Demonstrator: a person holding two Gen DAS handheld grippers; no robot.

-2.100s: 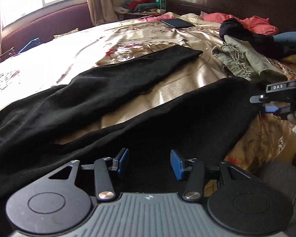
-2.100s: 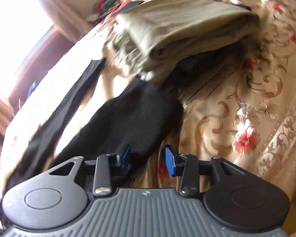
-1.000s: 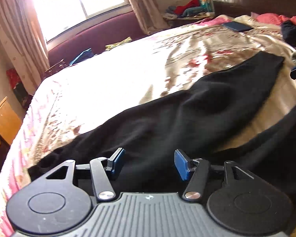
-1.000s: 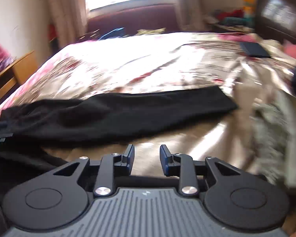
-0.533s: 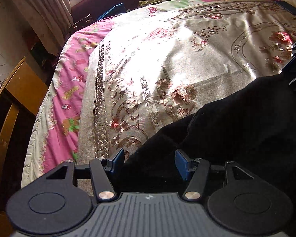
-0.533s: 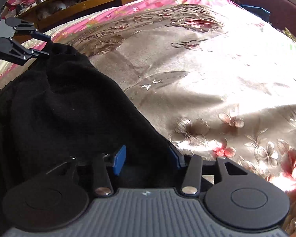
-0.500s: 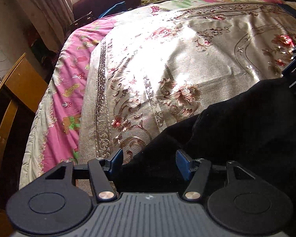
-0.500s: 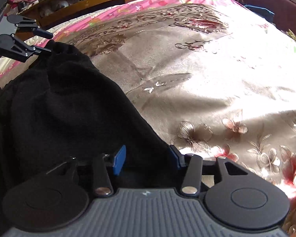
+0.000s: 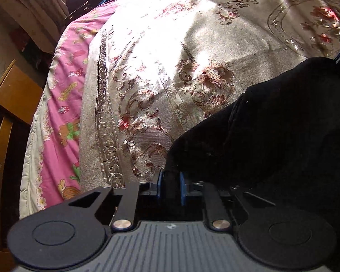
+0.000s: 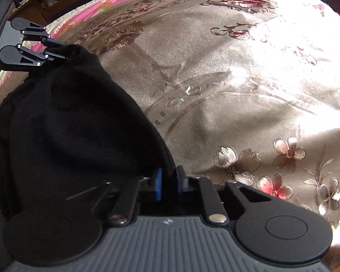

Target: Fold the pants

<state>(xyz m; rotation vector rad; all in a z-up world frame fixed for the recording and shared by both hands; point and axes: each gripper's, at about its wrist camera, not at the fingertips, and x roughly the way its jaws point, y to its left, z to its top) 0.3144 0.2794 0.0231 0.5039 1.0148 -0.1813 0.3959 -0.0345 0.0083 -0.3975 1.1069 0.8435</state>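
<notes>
The black pants lie bunched at the near edge of the bed, on its gold floral bedspread, and both tools grip them. In the left wrist view, the left tool has its blue pads drawn narrow with a fold of the black cloth pinched between them; the fabric spreads away from the pads to the right and fills the right side of that view. At the right margin of the same view a small part of the right tool's black frame shows, touching the top of the cloth. In the right wrist view, the right tool is likewise closed narrow on an edge of the pants, whose dark mass rises to the left. At the upper left of that view the left tool appears from the side, its fingertips buried in the far corner of the cloth. A pink patterned quilt hangs over the bed's edge beside a wooden chair.
</notes>
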